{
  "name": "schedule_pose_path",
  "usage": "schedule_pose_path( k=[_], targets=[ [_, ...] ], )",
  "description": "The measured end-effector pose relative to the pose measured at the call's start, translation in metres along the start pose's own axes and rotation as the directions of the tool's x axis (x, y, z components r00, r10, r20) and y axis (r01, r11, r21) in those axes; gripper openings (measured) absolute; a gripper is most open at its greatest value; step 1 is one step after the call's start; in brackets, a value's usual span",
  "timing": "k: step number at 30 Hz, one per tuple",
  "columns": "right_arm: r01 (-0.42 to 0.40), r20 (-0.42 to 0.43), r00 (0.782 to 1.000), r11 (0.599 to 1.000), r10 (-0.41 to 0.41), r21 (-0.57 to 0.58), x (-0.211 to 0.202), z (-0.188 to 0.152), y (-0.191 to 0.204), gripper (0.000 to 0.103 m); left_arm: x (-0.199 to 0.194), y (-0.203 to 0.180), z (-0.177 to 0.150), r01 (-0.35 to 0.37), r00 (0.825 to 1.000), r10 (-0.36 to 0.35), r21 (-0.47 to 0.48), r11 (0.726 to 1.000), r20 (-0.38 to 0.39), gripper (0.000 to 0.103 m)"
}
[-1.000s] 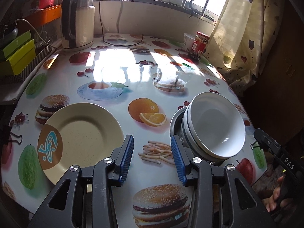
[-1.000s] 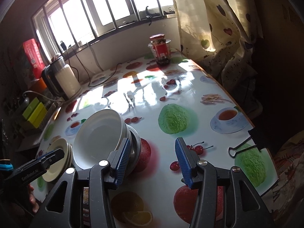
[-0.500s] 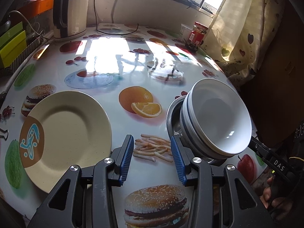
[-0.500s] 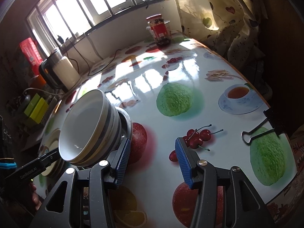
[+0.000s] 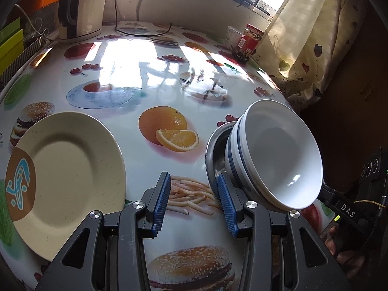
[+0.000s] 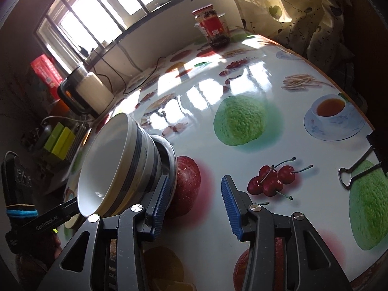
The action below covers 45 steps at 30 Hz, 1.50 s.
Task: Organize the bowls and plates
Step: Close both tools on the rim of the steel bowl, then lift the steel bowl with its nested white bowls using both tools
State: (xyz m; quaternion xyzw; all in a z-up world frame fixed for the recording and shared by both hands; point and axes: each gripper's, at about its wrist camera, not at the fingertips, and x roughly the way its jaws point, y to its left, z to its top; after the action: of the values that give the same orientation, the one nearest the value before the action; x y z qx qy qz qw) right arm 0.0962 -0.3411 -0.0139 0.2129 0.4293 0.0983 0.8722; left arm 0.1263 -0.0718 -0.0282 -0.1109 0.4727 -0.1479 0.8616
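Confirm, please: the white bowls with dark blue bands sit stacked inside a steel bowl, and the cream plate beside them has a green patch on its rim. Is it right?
Almost. The cream plate has a brown patch with a light blue motif, not green; the left wrist view shows it. The white bowls with dark blue bands do sit stacked in the steel bowl.

On the table (image 5: pixel 135 55), the plate (image 5: pixel 70 169) lies left of the stacked bowls (image 5: pixel 276 160).

Home kitchen corner.
You see a cream electric kettle (image 5: pixel 82 4), heart-print curtain (image 5: pixel 312 36) and food-print bench (image 5: pixel 145 77).
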Motion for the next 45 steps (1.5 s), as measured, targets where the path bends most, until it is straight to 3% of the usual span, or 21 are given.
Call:
schedule_pose_path(
  k=[7, 18, 23, 29, 33, 45],
  targets=[
    [-0.070, -0.007, 0.998, 0.997, 0.070, 0.043, 0.009, 0.005, -0.006, 0.039, 0.007, 0.004, 0.003, 0.039, 0.999, -0.039, -0.024, 0.999, -0.008, 0.041],
    [-0.224, 0.000, 0.974, 0.960, 0.228, 0.170, 0.016, 0.006, -0.025, 0.027, 0.015, 0.008, 0.005, 0.117, 0.993, -0.118, -0.066, 0.991, -0.019, 0.031],
    [-0.287, -0.002, 0.956, 0.933, 0.294, 0.219, 0.019, 0.006, -0.032, 0.020, 0.018, 0.013, 0.005, 0.154, 0.987, -0.157, -0.096, 0.983, -0.024, 0.029],
    [-0.367, 0.002, 0.924, 0.886, 0.382, 0.285, 0.023, 0.007, -0.040, 0.010, 0.018, 0.007, 0.005, 0.166, 0.986, -0.168, -0.075, 0.983, -0.019, 0.018],
    [-0.374, 0.002, 0.921, 0.880, 0.390, 0.293, 0.022, 0.006, -0.041, 0.010, 0.019, 0.006, 0.006, 0.186, 0.982, -0.188, -0.084, 0.979, -0.018, 0.012],
    [-0.366, -0.002, 0.924, 0.888, 0.382, 0.277, 0.020, 0.007, -0.040, 0.009, 0.019, 0.006, 0.006, 0.189, 0.982, -0.190, -0.078, 0.979, -0.012, 0.012]
  ],
)
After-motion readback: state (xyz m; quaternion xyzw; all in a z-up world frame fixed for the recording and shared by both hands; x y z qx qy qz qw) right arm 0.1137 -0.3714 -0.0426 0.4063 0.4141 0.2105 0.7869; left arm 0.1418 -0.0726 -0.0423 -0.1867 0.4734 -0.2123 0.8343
